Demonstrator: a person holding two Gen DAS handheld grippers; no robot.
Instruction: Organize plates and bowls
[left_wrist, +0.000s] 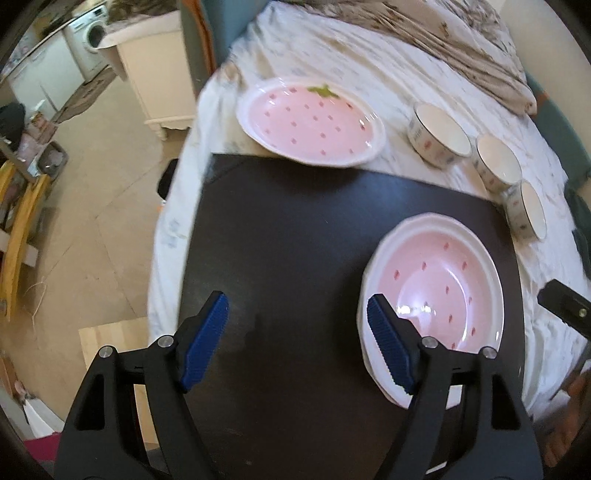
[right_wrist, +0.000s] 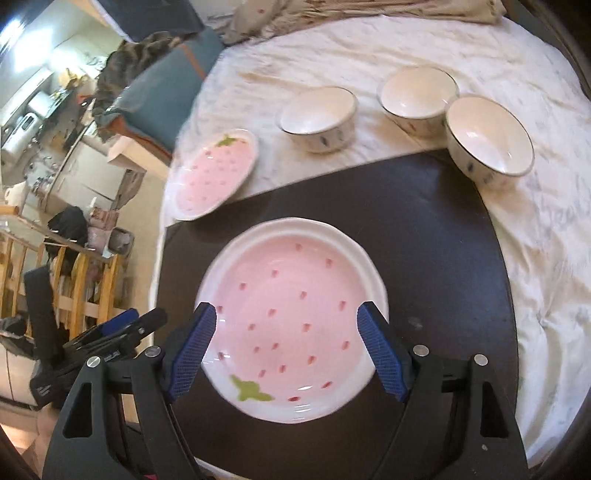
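A pink strawberry plate (right_wrist: 291, 317) lies on the black board (right_wrist: 436, 236); in the left wrist view it looks like a stack of plates (left_wrist: 439, 291) on the board (left_wrist: 280, 240). A second strawberry plate (left_wrist: 310, 120) (right_wrist: 216, 173) sits half on the board's far edge, half on the white cloth. Three white bowls (left_wrist: 439, 134) (left_wrist: 496, 162) (left_wrist: 528, 210) (right_wrist: 319, 118) (right_wrist: 419, 98) (right_wrist: 489, 138) stand in a row on the cloth. My left gripper (left_wrist: 297, 343) is open and empty, left of the near plate. My right gripper (right_wrist: 286, 350) is open, its fingers either side above the near plate.
The white cloth (left_wrist: 369, 62) covers a bed with a crumpled brown blanket (left_wrist: 461, 48) at the back. The floor (left_wrist: 99, 221) lies to the left, with a white cabinet (left_wrist: 155, 85) and wooden furniture (right_wrist: 81, 291). The left gripper shows in the right wrist view (right_wrist: 110, 332).
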